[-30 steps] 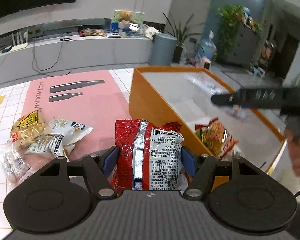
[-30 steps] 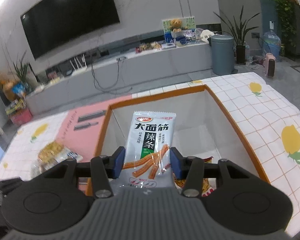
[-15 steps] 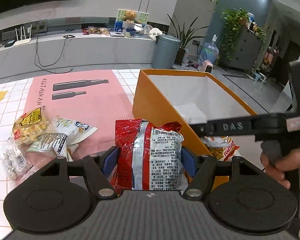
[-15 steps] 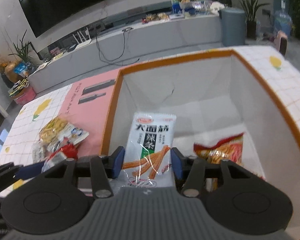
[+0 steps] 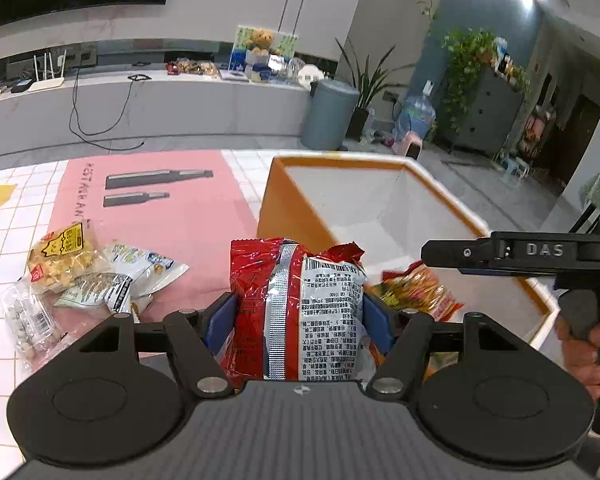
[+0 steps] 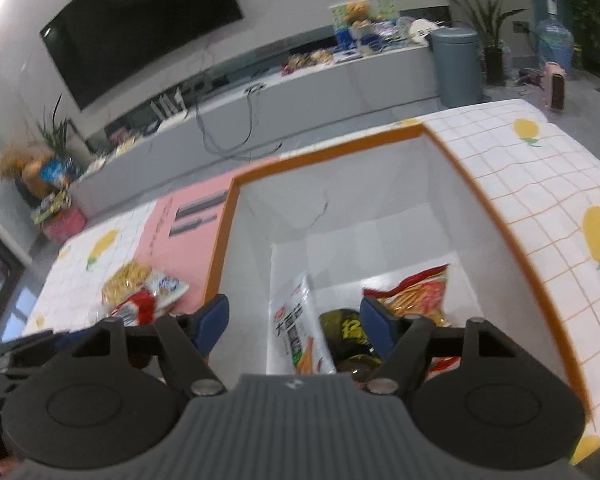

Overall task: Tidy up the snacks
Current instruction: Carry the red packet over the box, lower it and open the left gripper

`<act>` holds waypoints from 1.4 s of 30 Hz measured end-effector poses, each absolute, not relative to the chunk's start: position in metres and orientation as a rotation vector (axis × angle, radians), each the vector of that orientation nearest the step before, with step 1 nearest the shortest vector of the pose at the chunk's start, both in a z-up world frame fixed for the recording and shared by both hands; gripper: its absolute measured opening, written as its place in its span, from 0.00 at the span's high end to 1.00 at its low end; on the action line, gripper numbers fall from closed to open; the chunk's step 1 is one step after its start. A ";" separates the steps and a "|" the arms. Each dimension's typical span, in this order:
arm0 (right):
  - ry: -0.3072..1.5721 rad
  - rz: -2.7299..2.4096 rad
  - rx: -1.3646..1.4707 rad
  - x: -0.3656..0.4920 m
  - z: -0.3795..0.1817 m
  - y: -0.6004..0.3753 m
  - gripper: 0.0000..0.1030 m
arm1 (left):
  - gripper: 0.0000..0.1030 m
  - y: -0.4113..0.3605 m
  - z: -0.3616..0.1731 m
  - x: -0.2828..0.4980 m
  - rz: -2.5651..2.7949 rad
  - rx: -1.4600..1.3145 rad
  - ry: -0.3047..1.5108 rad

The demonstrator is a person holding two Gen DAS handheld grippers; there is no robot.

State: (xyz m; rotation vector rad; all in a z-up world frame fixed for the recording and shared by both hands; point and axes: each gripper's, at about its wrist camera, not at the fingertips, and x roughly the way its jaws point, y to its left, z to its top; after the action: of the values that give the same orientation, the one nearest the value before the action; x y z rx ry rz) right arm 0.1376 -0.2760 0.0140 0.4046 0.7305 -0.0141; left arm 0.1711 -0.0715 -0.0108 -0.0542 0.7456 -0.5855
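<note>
I am in a home living room — a large black flat-screen television [image 6: 140, 36] hangs on the pale wall above a long low grey media bench [image 5: 148, 108], with leafy green potted plants [image 5: 366, 80] and a small brown teddy bear [image 5: 262, 40] about.

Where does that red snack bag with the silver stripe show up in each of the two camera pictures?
Left wrist view: the red snack bag fills the lower middle, clamped in the left gripper, just left of the orange box.
Right wrist view: only a blurred bit of it shows at lower left, outside the box.
Shared landmark: the orange box.
</note>
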 end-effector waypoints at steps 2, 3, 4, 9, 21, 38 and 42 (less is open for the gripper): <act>0.699 -0.037 0.425 0.133 0.020 -0.287 0.31 | 0.25 -0.071 0.001 0.164 -0.610 -0.080 0.731; 0.681 -0.051 0.435 0.129 0.023 -0.292 0.30 | 0.25 -0.073 0.007 0.161 -0.616 -0.083 0.719; 0.669 -0.060 0.444 0.127 0.026 -0.296 0.30 | 0.25 -0.075 0.013 0.157 -0.614 -0.087 0.707; 0.625 -0.093 0.491 0.114 0.033 -0.316 0.30 | 0.25 -0.091 0.040 0.146 -0.623 -0.121 0.670; 0.535 -0.150 0.601 0.087 0.040 -0.353 0.29 | 0.25 -0.186 0.036 0.157 -0.629 -0.058 0.736; 0.475 -0.228 0.687 0.064 0.036 -0.383 0.28 | 0.25 -0.247 -0.021 0.235 -0.543 -0.081 0.887; 0.475 -0.234 0.703 0.064 0.034 -0.385 0.28 | 0.25 -0.259 -0.032 0.249 -0.527 -0.093 0.931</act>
State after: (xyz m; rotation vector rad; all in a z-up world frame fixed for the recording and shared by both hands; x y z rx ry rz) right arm 0.0645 -0.3852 0.0338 0.7031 0.4748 -0.2341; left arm 0.2495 -0.2588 -0.0316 -0.0926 0.9306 -0.5272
